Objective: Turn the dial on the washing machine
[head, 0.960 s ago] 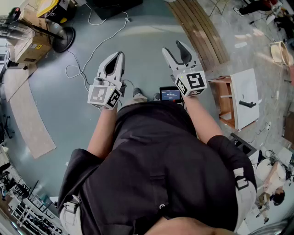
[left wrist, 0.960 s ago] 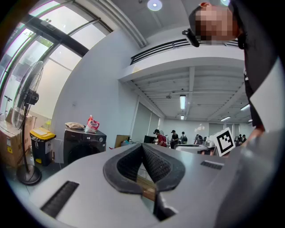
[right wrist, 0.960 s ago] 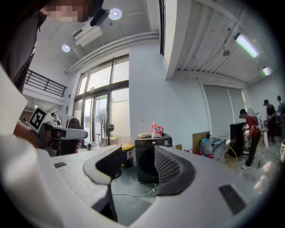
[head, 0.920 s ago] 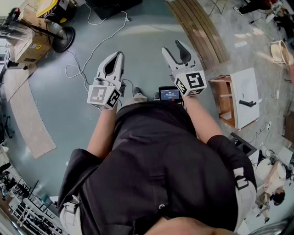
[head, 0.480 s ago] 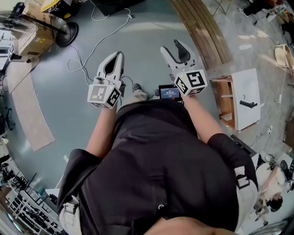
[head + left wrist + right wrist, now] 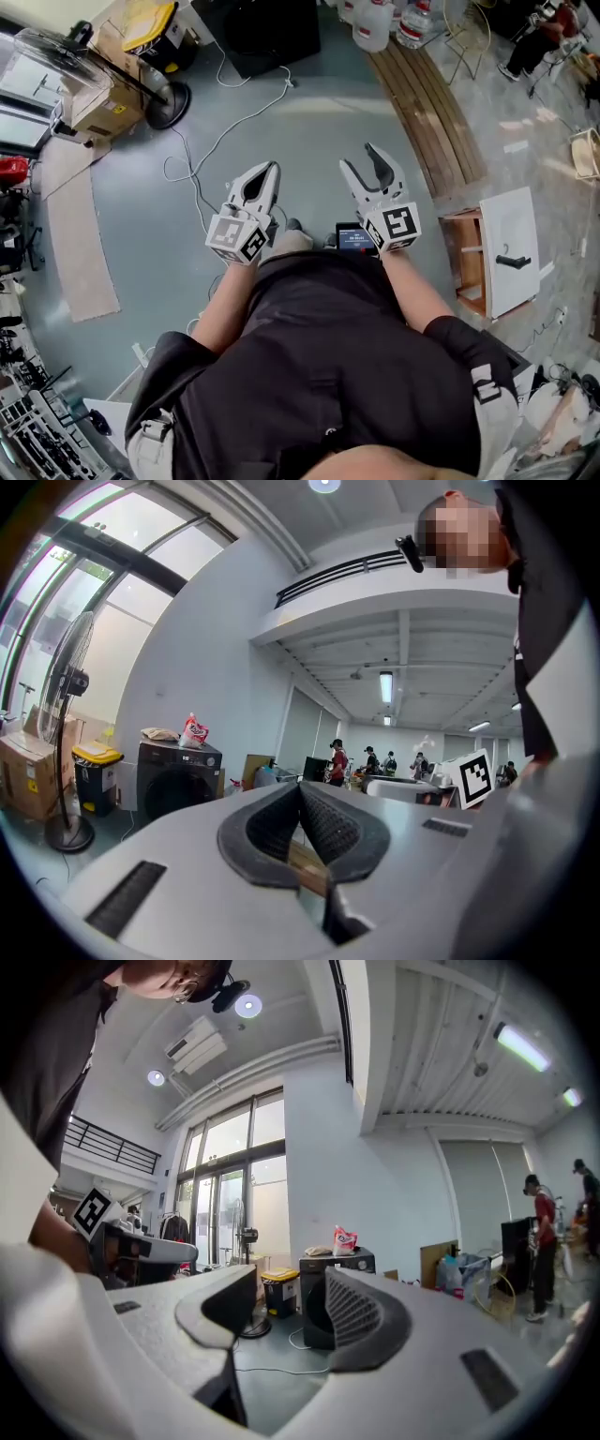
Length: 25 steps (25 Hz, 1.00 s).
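Note:
The washing machine (image 6: 262,28) is a dark box at the far end of the grey floor, well ahead of both grippers. In the left gripper view the washing machine (image 6: 178,782) stands left of the jaws, with a small round dial (image 6: 210,761) on its top panel. The right gripper view has the washing machine (image 6: 336,1283) partly behind the right jaw. My left gripper (image 6: 271,170) (image 6: 300,789) is shut, pads meeting, nothing held. My right gripper (image 6: 361,159) (image 6: 286,1302) is open and empty. Both are held level at waist height.
A standing fan (image 6: 161,98), cardboard boxes (image 6: 94,108) and a yellow-lidded bin (image 6: 150,23) are at the left. A white cable (image 6: 220,136) runs across the floor. Wooden planks (image 6: 436,103), water jugs (image 6: 375,23) and a white cabinet (image 6: 506,248) lie right. A pink bag (image 6: 194,731) sits on the washer.
The view has shifted forward: the washing machine, bin and jugs have come into sight at the top. Both grippers keep the same pose in front of the body, now lower in the frame.

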### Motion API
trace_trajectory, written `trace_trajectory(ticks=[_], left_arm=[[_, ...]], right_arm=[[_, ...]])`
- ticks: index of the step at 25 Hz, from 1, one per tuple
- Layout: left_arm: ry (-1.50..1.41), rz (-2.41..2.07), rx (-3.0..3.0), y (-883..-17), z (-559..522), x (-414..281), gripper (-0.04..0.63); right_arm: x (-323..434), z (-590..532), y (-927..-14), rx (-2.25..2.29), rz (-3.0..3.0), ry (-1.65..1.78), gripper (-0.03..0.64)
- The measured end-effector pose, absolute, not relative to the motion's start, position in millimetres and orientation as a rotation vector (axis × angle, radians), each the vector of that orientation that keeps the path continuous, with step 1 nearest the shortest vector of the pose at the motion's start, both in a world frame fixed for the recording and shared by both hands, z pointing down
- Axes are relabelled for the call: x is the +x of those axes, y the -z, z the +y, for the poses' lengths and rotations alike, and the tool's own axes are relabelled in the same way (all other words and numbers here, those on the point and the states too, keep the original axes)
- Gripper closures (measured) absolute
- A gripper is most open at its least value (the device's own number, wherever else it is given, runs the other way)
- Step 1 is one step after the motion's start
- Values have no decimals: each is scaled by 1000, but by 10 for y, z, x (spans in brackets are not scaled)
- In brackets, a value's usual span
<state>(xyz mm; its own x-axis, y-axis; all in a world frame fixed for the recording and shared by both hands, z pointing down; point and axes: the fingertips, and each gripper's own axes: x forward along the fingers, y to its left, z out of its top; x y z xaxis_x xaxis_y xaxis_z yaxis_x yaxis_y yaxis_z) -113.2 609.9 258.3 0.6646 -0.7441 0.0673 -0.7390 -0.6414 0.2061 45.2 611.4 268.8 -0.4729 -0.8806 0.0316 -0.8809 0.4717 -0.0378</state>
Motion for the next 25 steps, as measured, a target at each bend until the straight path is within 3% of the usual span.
trace_trajectory(ticks=[7, 13, 25], left_arm=[[-30, -1289, 2710, -2333, 6120, -1171, 598], [-29, -1339, 2692, -2433, 5876, -1399, 598], [32, -1306, 2639, -2627, 4515, -1492, 598]], right_arm=[[437, 6066, -2527, 1567, -2681, 64, 385], [342, 5816, -2647, 1608, -2685, -14, 385], [446, 4678, -2900, 1629, -2625, -115, 385]])
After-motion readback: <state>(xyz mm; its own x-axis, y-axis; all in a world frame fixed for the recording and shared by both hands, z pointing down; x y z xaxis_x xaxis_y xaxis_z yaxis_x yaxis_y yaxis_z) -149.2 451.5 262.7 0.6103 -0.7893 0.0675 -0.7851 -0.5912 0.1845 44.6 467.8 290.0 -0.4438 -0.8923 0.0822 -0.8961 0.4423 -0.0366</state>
